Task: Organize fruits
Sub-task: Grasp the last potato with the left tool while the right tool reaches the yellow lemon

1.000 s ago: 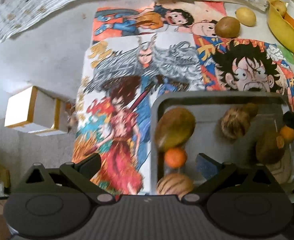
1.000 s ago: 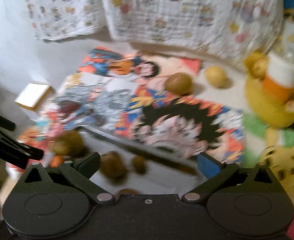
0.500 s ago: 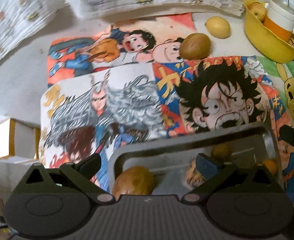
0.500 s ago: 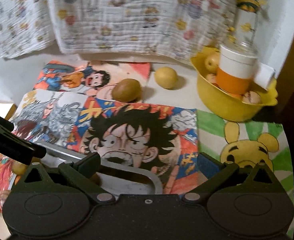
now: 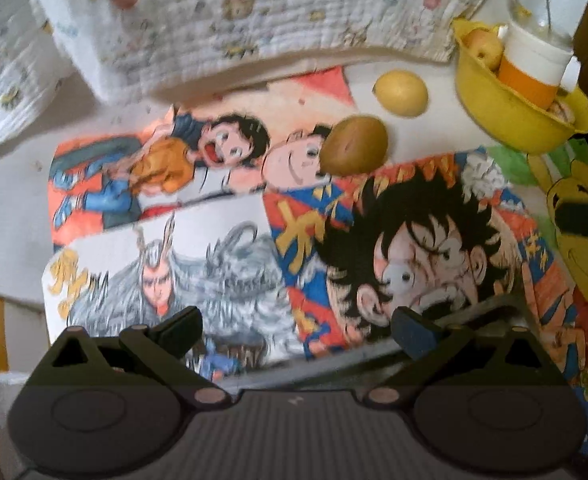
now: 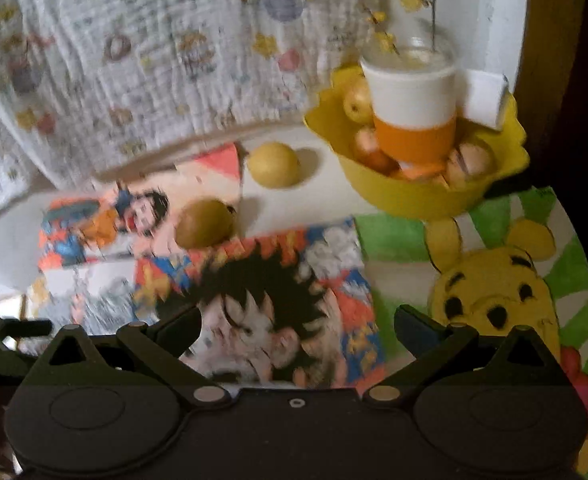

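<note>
Left wrist view: left hand-held gripper (image 5: 296,330) spread wide, empty. Brown-green fruit (image 5: 354,145) lies on the cartoon posters (image 5: 198,184), long axis left-right; lemon (image 5: 400,93) just beyond.

Right wrist view: right hand-held gripper (image 6: 298,330) likewise wide, empty. Yellow bowl (image 6: 406,196) is seen far right.

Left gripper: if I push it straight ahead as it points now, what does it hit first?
Likely the cartoon mat, since the open left gripper looks down on it. The brown fruit lies farther on; depth is unclear.

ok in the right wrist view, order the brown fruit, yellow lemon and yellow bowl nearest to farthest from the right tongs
1. Brown oval fruit, ahead, left of centre, on the cartoon mat.
2. Yellow round lemon, behind it on bare white table.
3. Yellow plastic bowl, far right; close to the lemon's range.
</note>
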Demonstrator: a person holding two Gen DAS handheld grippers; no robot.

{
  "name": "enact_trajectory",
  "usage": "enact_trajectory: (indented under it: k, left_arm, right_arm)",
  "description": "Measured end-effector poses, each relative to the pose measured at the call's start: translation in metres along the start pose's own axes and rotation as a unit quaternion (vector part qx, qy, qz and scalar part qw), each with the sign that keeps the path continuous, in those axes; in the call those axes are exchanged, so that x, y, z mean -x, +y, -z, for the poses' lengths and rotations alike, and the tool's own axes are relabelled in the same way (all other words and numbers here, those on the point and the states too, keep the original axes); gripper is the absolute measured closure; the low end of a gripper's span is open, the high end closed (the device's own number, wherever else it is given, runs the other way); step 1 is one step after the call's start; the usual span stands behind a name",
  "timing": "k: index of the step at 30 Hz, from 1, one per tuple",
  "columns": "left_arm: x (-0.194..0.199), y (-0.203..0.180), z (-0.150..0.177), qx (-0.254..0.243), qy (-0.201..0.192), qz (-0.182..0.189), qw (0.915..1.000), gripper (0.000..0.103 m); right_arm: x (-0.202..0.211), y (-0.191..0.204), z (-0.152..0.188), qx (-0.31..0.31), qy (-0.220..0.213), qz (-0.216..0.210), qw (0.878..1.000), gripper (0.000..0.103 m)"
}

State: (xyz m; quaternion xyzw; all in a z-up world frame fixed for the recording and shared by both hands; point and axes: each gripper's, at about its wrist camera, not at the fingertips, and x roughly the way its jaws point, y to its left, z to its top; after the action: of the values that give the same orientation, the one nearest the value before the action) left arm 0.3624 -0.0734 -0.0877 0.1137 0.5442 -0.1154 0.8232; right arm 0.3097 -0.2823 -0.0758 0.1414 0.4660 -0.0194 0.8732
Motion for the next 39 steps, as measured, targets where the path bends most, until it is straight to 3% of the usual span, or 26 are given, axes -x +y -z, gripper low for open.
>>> enact_trajectory:
  k: [5,10,17,22,28,35,39]
  left_arm:
    - [-0.007,-0.001,-0.014,-0.035,-0.05,0.018,0.998,0.001]
    - [-0.019,-0.009,-0.03,-0.095,-0.102,0.038,0.9895,0.001]
    - [-0.052,-0.014,-0.059,-0.082,-0.108,0.015,0.9906,0.001]
    - [-0.066,-0.015,-0.076,-0.06,-0.118,0.041,0.9903,0.001]
    - [-0.081,-0.019,-0.089,-0.048,-0.119,0.061,0.9898,0.001]
    - [-0.098,-0.023,-0.09,-0.046,-0.11,0.066,0.9907,0.001]
    - [-0.104,-0.02,-0.09,-0.039,-0.104,0.097,0.989,0.004]
  right_arm:
    - [-0.013,0.011,-0.043,-0.053,0.003,-0.034,0.998,0.001]
    - [-0.041,0.035,-0.085,-0.102,0.009,-0.065,0.993,0.001]
    - [-0.086,0.054,-0.136,-0.125,0.026,-0.056,0.99,0.001]
    - [-0.111,0.063,-0.165,-0.107,0.032,-0.039,0.993,0.001]
    - [-0.137,0.061,-0.171,-0.133,0.052,0.004,0.99,0.001]
    - [-0.146,0.057,-0.16,-0.188,0.032,0.044,0.981,0.008]
    - [-0.143,0.049,-0.15,-0.232,0.013,0.054,0.971,0.012]
